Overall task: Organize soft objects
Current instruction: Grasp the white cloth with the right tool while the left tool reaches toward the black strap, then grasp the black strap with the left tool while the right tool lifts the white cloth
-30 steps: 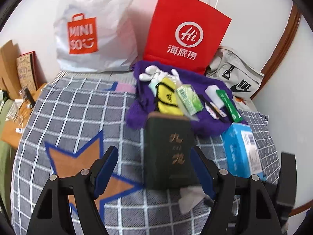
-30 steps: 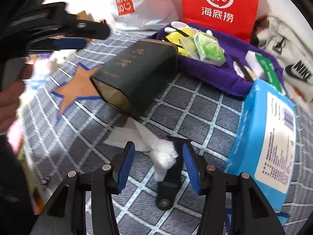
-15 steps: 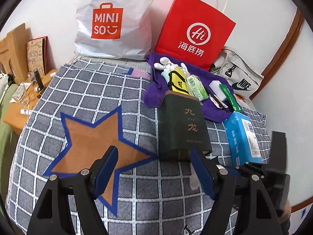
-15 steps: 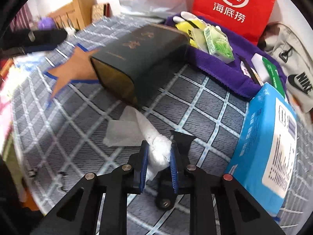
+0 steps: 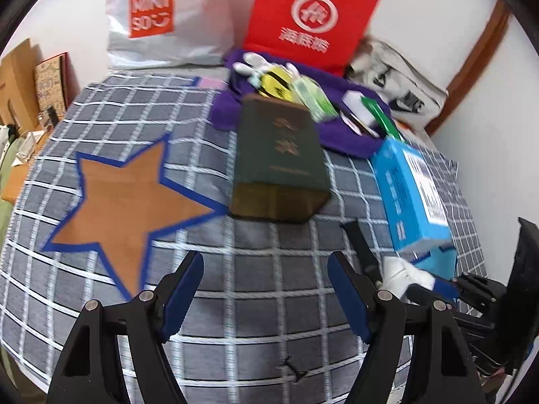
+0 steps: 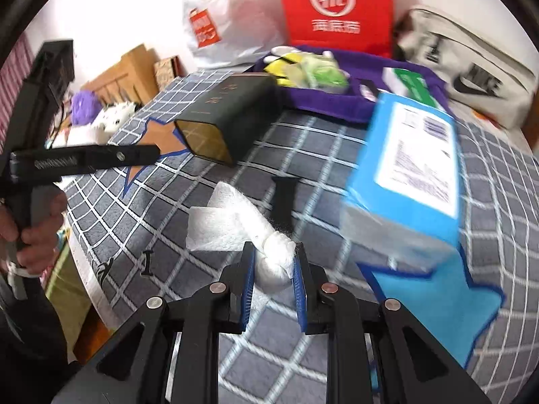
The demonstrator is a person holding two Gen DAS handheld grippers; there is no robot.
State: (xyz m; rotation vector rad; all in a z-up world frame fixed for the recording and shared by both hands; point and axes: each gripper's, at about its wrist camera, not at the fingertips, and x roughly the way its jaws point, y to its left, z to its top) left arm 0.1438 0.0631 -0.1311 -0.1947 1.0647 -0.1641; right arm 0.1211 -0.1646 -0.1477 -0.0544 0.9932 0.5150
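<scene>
A crumpled white tissue [image 6: 219, 225] sticks out forward from my right gripper [image 6: 273, 269], which is shut on its bunched end just above the checked bed cover [image 6: 337, 155]. In the left wrist view the same tissue [image 5: 404, 276] shows at the lower right, next to the blue tissue pack [image 5: 411, 195]. My left gripper [image 5: 266, 269] stands open over the cover with nothing between its fingers. A dark green box [image 5: 279, 161] lies on its side ahead of it.
A purple cloth [image 6: 337, 101] holding small packets lies behind the box. Red [image 6: 337, 10], white [image 6: 229, 17] and grey [image 6: 471, 80] bags line the wall. A black strap [image 6: 284, 198] lies on the cover. A hand [image 6: 33, 235] holds the left gripper at the bed's left edge.
My right gripper closed on the tissue and carried it off toward the blue pack. My left gripper drew back from the dark green box, which now lies farther ahead.
</scene>
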